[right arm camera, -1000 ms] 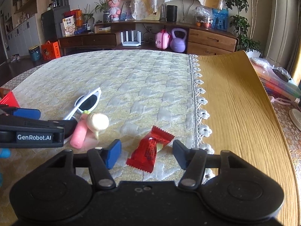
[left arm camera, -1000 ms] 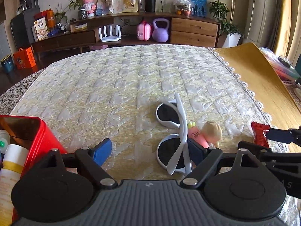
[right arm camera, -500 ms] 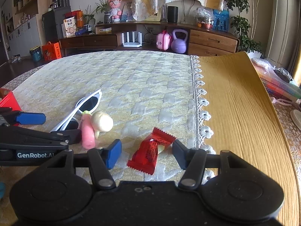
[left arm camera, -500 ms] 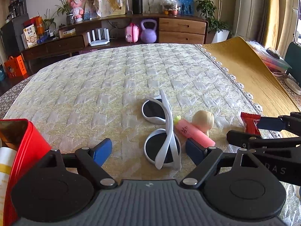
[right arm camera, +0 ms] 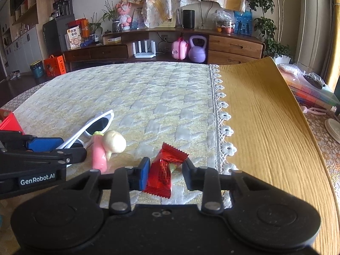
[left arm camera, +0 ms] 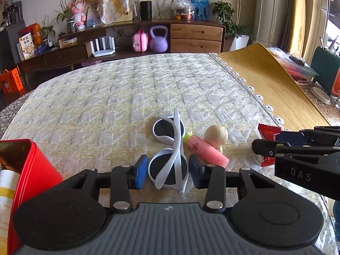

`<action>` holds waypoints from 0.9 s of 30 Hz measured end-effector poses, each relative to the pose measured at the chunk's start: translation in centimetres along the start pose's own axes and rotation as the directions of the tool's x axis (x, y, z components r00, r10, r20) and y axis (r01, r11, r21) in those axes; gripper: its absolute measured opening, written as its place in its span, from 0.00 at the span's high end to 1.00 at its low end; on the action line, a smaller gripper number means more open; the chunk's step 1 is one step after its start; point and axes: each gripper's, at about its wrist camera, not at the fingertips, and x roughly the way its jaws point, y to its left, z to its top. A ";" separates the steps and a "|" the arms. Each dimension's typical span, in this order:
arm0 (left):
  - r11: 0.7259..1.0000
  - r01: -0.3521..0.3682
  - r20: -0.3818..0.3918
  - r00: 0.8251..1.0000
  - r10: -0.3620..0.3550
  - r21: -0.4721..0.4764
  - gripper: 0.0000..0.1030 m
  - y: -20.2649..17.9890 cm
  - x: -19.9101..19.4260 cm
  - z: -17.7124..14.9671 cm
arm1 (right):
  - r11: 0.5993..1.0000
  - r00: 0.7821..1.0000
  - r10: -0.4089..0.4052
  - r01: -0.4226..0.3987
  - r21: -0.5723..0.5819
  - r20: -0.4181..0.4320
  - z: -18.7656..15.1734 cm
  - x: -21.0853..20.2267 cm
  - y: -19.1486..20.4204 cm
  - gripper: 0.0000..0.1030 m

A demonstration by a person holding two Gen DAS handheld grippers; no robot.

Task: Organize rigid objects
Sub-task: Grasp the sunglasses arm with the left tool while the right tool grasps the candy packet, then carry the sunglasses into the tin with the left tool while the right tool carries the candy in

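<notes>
White sunglasses (left arm camera: 170,161) lie folded on the quilted cloth. My left gripper (left arm camera: 167,171) straddles their near lens; its jaws are closing and both pads touch the lens rim. A pink tube (left arm camera: 206,150) and a cream round toy (left arm camera: 215,136) rest just right of the glasses. A red candy wrapper (right arm camera: 163,170) lies between the fingers of my right gripper (right arm camera: 166,173). Those jaws are closing too: the left pad meets the wrapper, and a gap remains at the right pad. The sunglasses (right arm camera: 99,123) and the left gripper (right arm camera: 61,148) also appear at the left of the right wrist view.
A red tin (left arm camera: 31,170) holding a white bottle stands at the near left. A yellow cloth (right arm camera: 265,116) with a lace edge covers the table's right side, with stacked books (right arm camera: 308,93) beyond it. A wooden sideboard (left arm camera: 191,34) runs along the far wall.
Both pairs of jaws have narrowed. The left gripper shifted so the sunglasses' near lens sits centred between its fingers. The right gripper stayed over the candy.
</notes>
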 end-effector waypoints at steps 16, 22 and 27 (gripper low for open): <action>0.998 0.049 -0.017 0.999 -0.050 -0.048 0.60 2.3 -7.4 -1.8 | 0.998 0.998 0.059 -0.059 -0.019 0.016 -1.8 -7.9 3.0 0.81; 0.996 0.064 -0.002 0.998 -0.064 -0.062 0.60 3.4 -10.6 -2.4 | 0.996 0.996 0.089 -0.088 -0.027 0.015 -2.5 -10.9 4.5 0.81; 0.996 0.059 0.024 0.998 -0.057 -0.062 0.61 4.2 -13.0 -2.7 | 0.993 0.993 0.113 -0.112 -0.043 0.024 -2.4 -13.0 6.1 0.81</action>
